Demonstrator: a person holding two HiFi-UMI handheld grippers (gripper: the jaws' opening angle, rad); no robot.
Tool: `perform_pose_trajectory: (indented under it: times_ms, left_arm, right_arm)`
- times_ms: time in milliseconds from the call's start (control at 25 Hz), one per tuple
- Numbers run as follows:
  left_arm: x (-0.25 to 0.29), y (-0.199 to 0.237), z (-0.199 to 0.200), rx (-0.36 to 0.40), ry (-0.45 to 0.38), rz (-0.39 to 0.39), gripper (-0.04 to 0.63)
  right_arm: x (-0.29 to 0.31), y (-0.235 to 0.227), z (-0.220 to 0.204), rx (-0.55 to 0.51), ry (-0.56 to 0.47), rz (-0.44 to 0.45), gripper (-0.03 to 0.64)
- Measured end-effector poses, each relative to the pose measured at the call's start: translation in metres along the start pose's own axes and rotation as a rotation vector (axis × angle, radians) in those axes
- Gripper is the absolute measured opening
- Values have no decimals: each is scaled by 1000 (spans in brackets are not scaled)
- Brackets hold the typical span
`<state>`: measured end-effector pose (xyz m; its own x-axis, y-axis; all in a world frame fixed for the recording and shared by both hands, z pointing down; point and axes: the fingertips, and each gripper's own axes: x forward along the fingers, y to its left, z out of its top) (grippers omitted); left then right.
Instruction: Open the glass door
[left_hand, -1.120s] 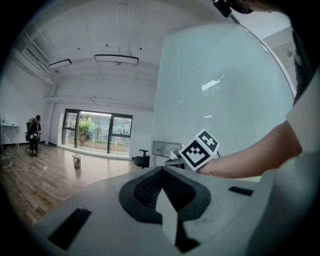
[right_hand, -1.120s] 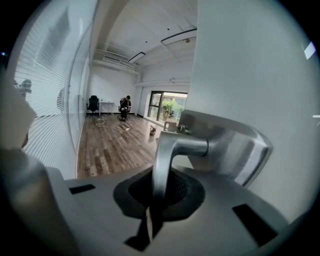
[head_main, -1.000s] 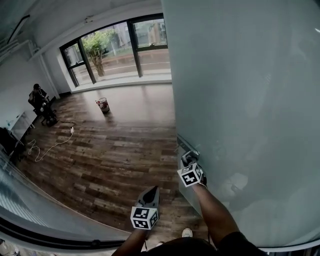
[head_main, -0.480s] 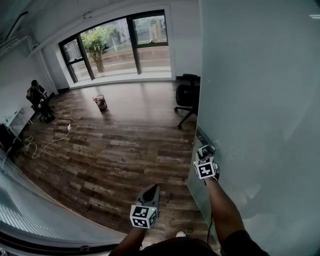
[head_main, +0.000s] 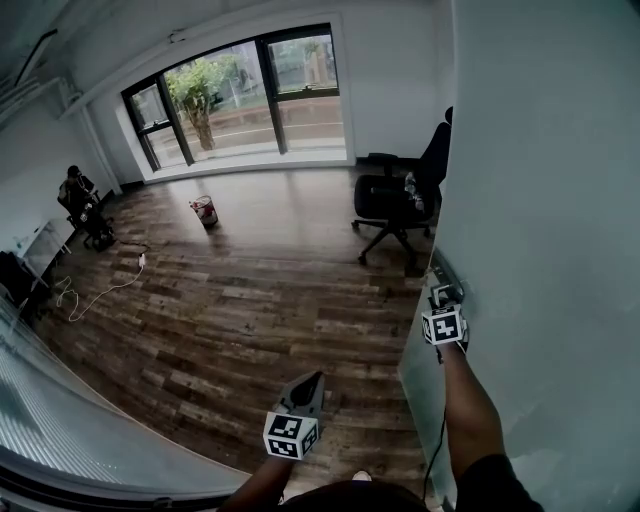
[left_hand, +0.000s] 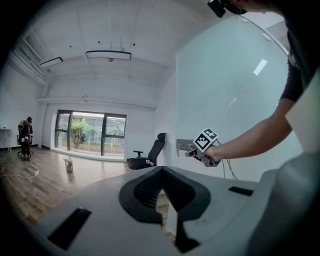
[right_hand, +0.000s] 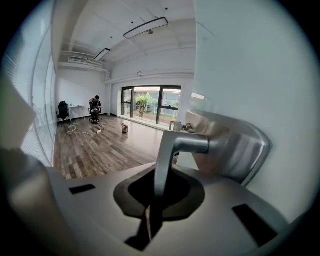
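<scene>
Your right tool (head_main: 441, 297) is closed on the metal lever handle (right_hand: 172, 150) of the frosted glass door (head_main: 545, 200), which fills the right side of the head view. Your left tool (head_main: 306, 384) hangs over the wooden floor (head_main: 230, 310) with jaws together and nothing between them.

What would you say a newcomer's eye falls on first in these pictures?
The frosted glass door filling the right of the head view, with the right gripper shut on its metal lever handle. Past it, a black office chair stands on the wood floor, a wide window on the far wall.
</scene>
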<state>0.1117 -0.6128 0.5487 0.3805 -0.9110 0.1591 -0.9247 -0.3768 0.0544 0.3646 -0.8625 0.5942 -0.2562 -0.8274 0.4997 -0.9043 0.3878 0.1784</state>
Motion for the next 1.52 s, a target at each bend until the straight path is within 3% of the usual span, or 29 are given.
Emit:
perform_pose_trajectory:
  times_ms: [440,720,880,960,1040,1280,1400,1520]
  left_arm:
    - [24,-19,-6,27,20,-38,-2]
    - [24,-20,-2,15,30,-76,-2]
    - [15,-18,5,24,20,-86,-2]
    - [10,-14,8,18,20,-80,-2]
    - [5,-14,9,14,20,-76,-2]
    - [-21,-18,7,6,8,-78,-2]
    - [-34,-16,6,0,5,-74,-2]
    - [-51,-10,6,-11,4,-68,-2]
  right_arm:
    - [6,-48,-14,35,57,-18,14]
    - [-3,-53,-15,-5,134,-44,15]
    - [-10,-50,-9,29,160,6,20]
    - [-16,-46,-1,49,164,47,116]
    - [-25,-47,9,55,131,37,193]
    - [-90,-51,27,-6,-88,-172,202]
    - [-130,-19,34,-2,-200,-179,201]
    - [-170,49,36,-29,-292,-125,201]
